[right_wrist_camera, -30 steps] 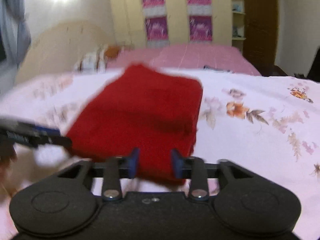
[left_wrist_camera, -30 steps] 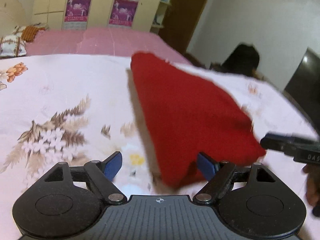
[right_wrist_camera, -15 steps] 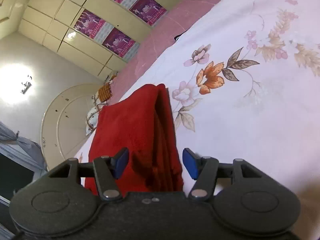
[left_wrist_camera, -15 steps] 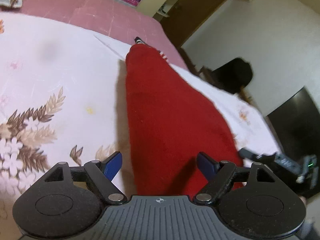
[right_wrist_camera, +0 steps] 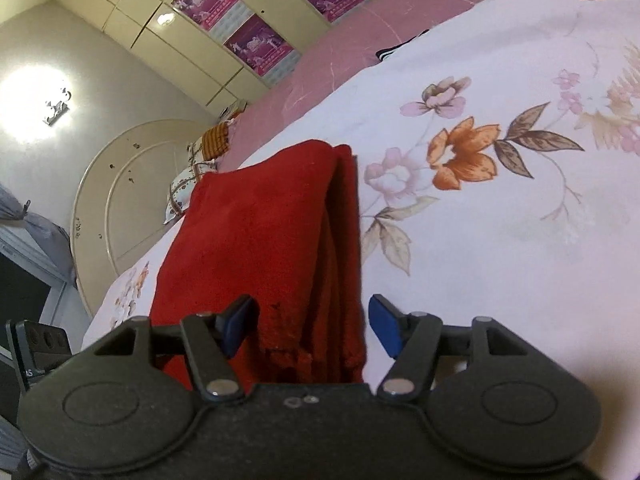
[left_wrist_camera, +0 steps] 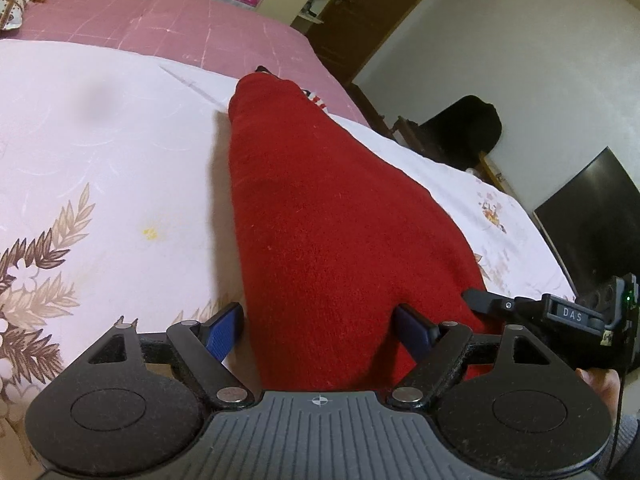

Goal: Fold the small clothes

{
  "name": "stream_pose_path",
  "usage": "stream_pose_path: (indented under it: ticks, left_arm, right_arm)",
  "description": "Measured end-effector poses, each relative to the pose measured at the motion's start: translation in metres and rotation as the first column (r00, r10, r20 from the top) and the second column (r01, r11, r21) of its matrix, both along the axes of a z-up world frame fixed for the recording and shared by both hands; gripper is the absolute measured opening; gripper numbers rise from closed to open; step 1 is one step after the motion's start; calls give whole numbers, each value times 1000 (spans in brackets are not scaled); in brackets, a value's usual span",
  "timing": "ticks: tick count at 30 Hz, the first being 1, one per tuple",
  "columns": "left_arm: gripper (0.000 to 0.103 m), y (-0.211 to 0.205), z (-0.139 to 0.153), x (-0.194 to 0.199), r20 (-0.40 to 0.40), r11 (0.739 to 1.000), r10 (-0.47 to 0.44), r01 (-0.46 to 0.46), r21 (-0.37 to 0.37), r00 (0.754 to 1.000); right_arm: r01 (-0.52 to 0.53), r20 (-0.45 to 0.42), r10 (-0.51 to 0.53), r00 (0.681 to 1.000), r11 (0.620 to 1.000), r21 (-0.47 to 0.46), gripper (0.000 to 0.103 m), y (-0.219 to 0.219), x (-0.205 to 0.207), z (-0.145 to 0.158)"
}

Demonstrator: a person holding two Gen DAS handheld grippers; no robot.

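Note:
A folded red cloth (left_wrist_camera: 320, 200) lies flat on the flowered bedsheet (left_wrist_camera: 100, 140). Its near end sits between the blue pads of my left gripper (left_wrist_camera: 320, 330), which stands open and wide around it. In the right wrist view the same red cloth (right_wrist_camera: 260, 232) shows its stacked folded edges. My right gripper (right_wrist_camera: 312, 326) straddles that end and its jaws are opening; the right pad is clear of the fabric. The right gripper's body (left_wrist_camera: 560, 316) shows at the cloth's right corner in the left wrist view.
A pink blanket (left_wrist_camera: 160, 28) covers the far part of the bed, with pillows (right_wrist_camera: 188, 184) by the round headboard (right_wrist_camera: 120, 200). A striped dark item (left_wrist_camera: 316, 98) lies just past the cloth. A black screen (left_wrist_camera: 592, 216) and a dark bag (left_wrist_camera: 468, 132) stand beside the bed.
Both grippers came down and closer to the cloth, which now lies settled on the sheet. The right wrist view rolled sideways and its pads stand a little farther apart.

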State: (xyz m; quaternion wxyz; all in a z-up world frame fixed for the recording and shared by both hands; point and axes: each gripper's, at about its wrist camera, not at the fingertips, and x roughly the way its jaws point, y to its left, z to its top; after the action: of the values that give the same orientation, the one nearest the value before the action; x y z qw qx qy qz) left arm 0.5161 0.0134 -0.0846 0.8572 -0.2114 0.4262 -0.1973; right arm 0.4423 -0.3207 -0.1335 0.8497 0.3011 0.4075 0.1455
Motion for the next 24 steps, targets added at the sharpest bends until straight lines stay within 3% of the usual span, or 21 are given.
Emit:
stream_pose_path:
  ticks: [3,10,12,15,20,22,23,24]
  left_arm:
    - [81,4,2,-2,3,1000,-2,2,5,1000]
    - [81,8,1,-5,4,1000,-5,5,5,1000]
    - [81,8,1,-5,4,1000,-9,9,4,1000]
    - [81,9,0,-5,7,1000,-9,9,2,1000]
    - [81,9,2,-4,4,1000,-14,14,3,1000]
    - [81,12,3,-3,-1,1000,-17,17,-4,1000]
    - [81,13,3,-3,1,1000,-22,22,-10,1000]
    - [81,14,3,-2,1,1000,-29,29,-12,1000]
  right_arm:
    - [-3,-2,3,1000,1000,-12,59,-1,-2,3]
    - [35,-11,-35,999,999,-11,62,-4,-4,2]
    - [3,-5,-3,1000,1000,-31,55,6,-2,6]
    - [-31,89,55,994,967,-252,49,36,-10,22]
    - [-87,199,228,953,836,-543,46,80,-27,40]
    - [-101,186,235,954,836,-539,47,78,-26,42]
    - [-96,176,211,961,857,-506,51,69,-24,44]
    - [-77,174,172,970,889,-452,62,56,-23,45]
